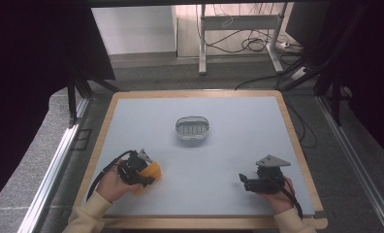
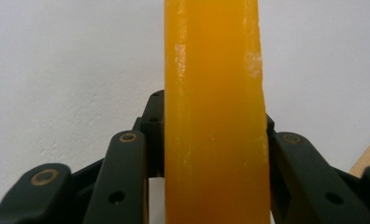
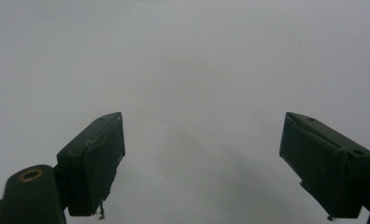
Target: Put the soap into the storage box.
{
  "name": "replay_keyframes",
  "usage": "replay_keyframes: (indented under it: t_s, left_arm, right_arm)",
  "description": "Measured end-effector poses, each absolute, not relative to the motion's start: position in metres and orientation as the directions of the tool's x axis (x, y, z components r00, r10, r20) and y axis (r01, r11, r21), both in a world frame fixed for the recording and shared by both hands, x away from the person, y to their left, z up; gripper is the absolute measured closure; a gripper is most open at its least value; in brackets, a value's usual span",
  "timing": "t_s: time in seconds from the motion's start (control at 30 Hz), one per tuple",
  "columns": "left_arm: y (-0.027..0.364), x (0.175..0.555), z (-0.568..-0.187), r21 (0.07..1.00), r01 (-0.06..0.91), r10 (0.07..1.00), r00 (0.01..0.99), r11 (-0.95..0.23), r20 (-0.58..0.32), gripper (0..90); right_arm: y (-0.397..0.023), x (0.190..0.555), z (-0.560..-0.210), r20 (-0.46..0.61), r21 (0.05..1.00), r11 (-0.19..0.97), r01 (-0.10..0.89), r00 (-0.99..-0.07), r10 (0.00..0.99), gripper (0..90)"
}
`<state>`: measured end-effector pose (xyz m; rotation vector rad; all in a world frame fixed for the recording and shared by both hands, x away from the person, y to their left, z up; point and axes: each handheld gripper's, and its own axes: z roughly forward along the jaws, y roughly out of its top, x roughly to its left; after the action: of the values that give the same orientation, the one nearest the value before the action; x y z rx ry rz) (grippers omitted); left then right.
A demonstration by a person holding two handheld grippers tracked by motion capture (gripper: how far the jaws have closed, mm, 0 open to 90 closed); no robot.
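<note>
One grab done so far: left gripper (image 1: 149, 175) is pinching the orange block (image 1: 152, 173) at 8 o'clock; right gripper (image 1: 243, 180) idles, jaws spread, soap dish (image 1: 192, 128) at center waiting, I'd guess.

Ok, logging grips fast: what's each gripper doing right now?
Left gripper: closed on the orange block.
Right gripper: open, holding nothing.

High view overhead, facing forward-down on table (image 1: 229, 160); gripper views close, along own jaws, sharing tabletop.
</note>
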<state>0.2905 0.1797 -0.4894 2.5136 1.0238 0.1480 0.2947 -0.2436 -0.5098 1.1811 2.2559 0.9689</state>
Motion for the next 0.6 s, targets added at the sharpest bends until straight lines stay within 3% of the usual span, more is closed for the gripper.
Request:
replay_keyframes:
  t_s: [0.6]
  left_arm:
    - [0.181,0.303,-0.48,0.462,0.611,0.652,0.753,-0.643,-0.09,61.9]
  right_arm:
    - [-0.244,0.295,-0.511,-0.035,0.737,0.393,0.55,-0.549,0.835,14.9]
